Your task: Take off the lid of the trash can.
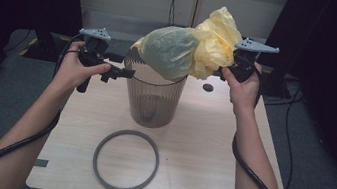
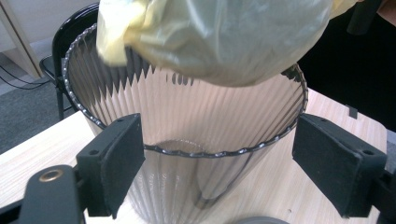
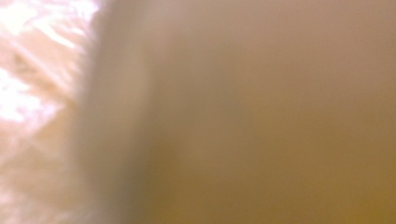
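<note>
A clear ribbed bin stands upright at the middle of the wooden table. A crumpled yellow plastic bag hangs over the bin's mouth, its bulge just above the rim. My right gripper holds the bag from the right, its jaws buried in the folds; bag film presses against that gripper's camera. My left gripper is at the bin's left rim. In the left gripper view it stands open, its pads wide apart in front of the bin below the bag.
A grey ring lies flat on the table in front of the bin. A small dark disc sits behind the bin on the right. A black chair stands beyond the table. Dark curtains flank both sides.
</note>
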### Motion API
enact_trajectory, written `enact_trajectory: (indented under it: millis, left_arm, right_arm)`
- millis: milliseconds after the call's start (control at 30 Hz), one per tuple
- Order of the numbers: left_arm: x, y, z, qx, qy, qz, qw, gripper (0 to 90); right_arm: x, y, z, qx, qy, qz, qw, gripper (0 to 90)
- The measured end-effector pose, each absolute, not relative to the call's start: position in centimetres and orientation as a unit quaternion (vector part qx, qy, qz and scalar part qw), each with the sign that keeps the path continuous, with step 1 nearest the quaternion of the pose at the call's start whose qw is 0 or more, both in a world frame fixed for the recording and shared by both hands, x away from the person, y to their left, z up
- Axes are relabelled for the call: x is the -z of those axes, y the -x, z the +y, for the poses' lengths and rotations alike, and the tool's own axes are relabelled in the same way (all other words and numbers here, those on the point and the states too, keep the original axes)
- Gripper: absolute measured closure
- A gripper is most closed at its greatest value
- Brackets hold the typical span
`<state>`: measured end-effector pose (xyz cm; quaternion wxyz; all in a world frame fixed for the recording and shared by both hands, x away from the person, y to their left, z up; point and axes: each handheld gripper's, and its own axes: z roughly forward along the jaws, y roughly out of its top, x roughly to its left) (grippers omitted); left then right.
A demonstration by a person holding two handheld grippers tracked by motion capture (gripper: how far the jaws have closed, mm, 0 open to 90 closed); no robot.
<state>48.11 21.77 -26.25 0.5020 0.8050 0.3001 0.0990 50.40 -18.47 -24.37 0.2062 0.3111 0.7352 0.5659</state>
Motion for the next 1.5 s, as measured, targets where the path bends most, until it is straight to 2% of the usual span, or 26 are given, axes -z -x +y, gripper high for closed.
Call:
enact_trajectory:
  millis: [200, 600, 1500]
  left_arm:
    - [26.6, -47.8, 22.0, -0.1, -0.805, 0.303, 0.5, 16.3]
    - [27.6, -47.2, 22.2, -0.101, -0.808, 0.31, 0.491, 16.3]
    - [29.2, -46.1, 21.7, -0.093, -0.803, 0.319, 0.495, 16.5]
  right_arm:
    - [25.1, -50.0, -19.3, -0.551, -0.317, 0.735, 0.236, 89.1]
    - [26.2, -49.1, -21.2, -0.547, -0.331, 0.723, 0.262, 89.1]
    - [27.6, -46.7, -24.9, -0.542, -0.366, 0.702, 0.282, 89.0]
